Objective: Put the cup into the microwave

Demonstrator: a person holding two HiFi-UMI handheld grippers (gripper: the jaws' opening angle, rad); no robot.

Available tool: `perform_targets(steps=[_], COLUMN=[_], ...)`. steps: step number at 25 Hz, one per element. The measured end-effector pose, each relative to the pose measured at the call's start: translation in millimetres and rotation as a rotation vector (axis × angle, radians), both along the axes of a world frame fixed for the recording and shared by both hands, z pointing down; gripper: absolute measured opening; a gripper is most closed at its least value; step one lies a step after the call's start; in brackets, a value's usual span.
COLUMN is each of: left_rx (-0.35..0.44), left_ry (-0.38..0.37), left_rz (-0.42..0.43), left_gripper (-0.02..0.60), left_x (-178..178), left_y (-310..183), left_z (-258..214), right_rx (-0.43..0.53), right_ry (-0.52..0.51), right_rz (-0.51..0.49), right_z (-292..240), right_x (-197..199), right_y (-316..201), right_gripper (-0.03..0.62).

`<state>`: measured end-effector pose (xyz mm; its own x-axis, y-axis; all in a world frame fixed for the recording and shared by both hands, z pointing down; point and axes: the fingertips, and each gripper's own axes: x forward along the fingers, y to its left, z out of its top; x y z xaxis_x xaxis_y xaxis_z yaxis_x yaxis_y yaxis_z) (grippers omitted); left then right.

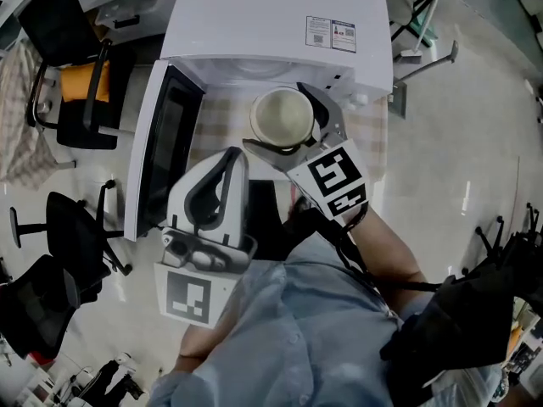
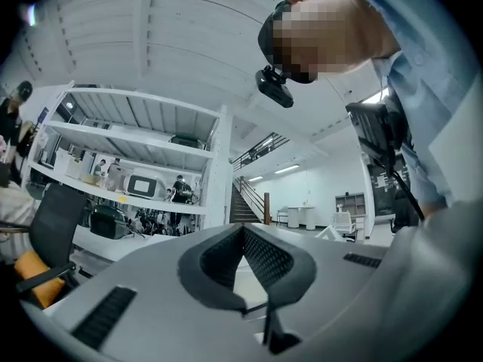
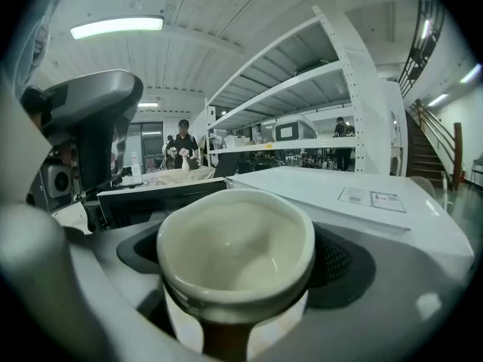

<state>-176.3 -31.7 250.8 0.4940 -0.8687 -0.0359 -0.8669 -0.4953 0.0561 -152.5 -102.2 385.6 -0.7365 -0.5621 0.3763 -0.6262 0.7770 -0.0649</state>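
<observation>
At 12 o'clock from you sits the microwave [image 1: 271, 24], its door [image 1: 165, 147] swung open toward 9 o'clock. Your right gripper [image 1: 293, 132] has its fingers closed on the cup [image 1: 280, 113] from either side. The cup is mouth up, just before the cavity mouth and not inside yet. I'd call this step the carry-in. The next move calls for pushing the cup level toward 12 o'clock, under the top lip, then lowering it before you release. Your left gripper [image 1: 231, 155] hangs at 7 o'clock of the cup, its fingers meeting at the tips with nothing between them.

Only the head view shows the cup against the opening. Only the right gripper view shows the cup's empty inside [image 3: 238, 251]. The left gripper view [image 2: 243, 228] shows only ceiling and shelving, and no view shows the cavity floor.
</observation>
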Motion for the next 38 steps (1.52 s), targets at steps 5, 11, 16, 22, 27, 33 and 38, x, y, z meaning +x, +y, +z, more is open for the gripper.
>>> perform_targets(steps=[5, 11, 16, 22, 27, 33, 38], left_rx=[0.026, 0.023, -0.007, -0.015, -0.013, -0.014, -0.01], left_ry=[-0.008, -0.009, -0.071, -0.085, -0.063, -0.049, -0.043], left_rz=[0.006, 0.037, 0.096, 0.097, 0.07, 0.049, 0.035], left_gripper=[0.005, 0.005, 0.005, 0.005, 0.005, 0.005, 0.005], left_x=[-15.7, -20.2, -28.5, -35.4, -40.5, -47.3, -54.4], left_y=[-23.8, -45.8, -41.4, -48.2, -61.9, -75.0, -83.8], left_z=[2.4, 14.6, 47.2, 61.8, 64.4, 71.7, 79.9], right_rx=[-0.011, -0.036, -0.063, -0.09, -0.102, -0.108, -0.124], right_ry=[0.051, 0.069, 0.069, 0.082, 0.086, 0.102, 0.108], right_rz=[-0.008, 0.012, 0.043, 0.07, 0.084, 0.117, 0.14], right_z=[19.1, 41.6, 69.7, 100.9, 116.4, 135.4, 147.8], right_x=[-13.8, -20.1, -23.4, -28.1, -34.2, -36.2, -34.0], right_y=[-13.7, -33.2, -44.7, -60.6, -74.5, -98.7, -114.2], right_gripper=[0.532, 0.532, 0.532, 0.532, 0.532, 0.532, 0.532])
